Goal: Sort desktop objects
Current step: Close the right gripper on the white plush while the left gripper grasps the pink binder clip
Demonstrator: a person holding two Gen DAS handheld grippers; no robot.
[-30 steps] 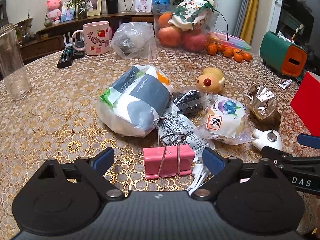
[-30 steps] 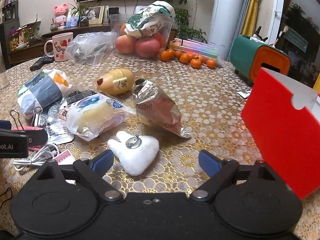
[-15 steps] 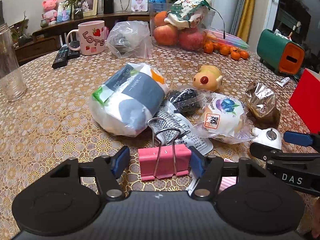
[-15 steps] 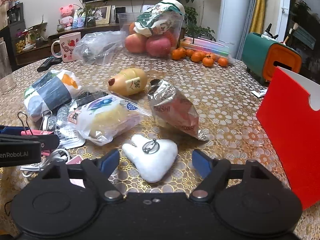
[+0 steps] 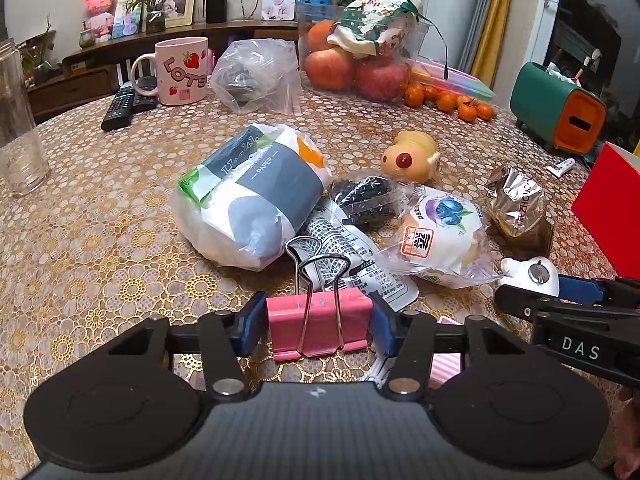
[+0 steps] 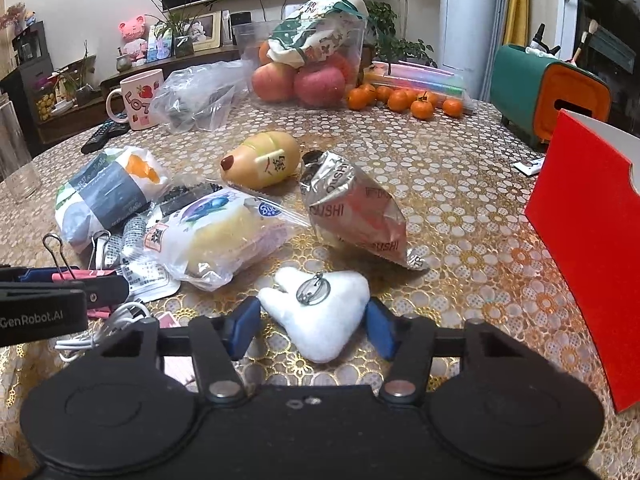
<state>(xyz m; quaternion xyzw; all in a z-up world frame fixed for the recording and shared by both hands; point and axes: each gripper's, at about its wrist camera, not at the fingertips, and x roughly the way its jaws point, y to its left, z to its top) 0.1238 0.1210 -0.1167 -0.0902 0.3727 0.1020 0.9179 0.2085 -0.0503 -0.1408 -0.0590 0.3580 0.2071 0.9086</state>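
A pink binder clip (image 5: 320,318) with its wire handles raised lies on the gold lace tablecloth (image 5: 100,248). My left gripper (image 5: 318,326) is closing, and its blue pads touch both ends of the clip. A white plush charm with a metal ring (image 6: 320,316) lies just to the right. My right gripper (image 6: 312,326) is closing on it, both pads pressing into its sides. In the left wrist view the charm (image 5: 528,276) shows behind the right gripper's fingers (image 5: 560,300). The clip (image 6: 80,276) shows at the left edge of the right wrist view.
Beyond the clip lie a tissue pack (image 5: 256,192), a wrapped blueberry bun (image 5: 440,232), a foil sushi packet (image 6: 352,208) and a yellow toy (image 6: 264,160). A red box (image 6: 592,240) stands at the right. A mug (image 5: 180,68), a glass (image 5: 16,120) and fruit (image 5: 352,68) are farther back.
Both grippers' jaws have come together from wide apart: the left onto the pink binder clip, the right onto the white plush charm. Neither hand has shifted.
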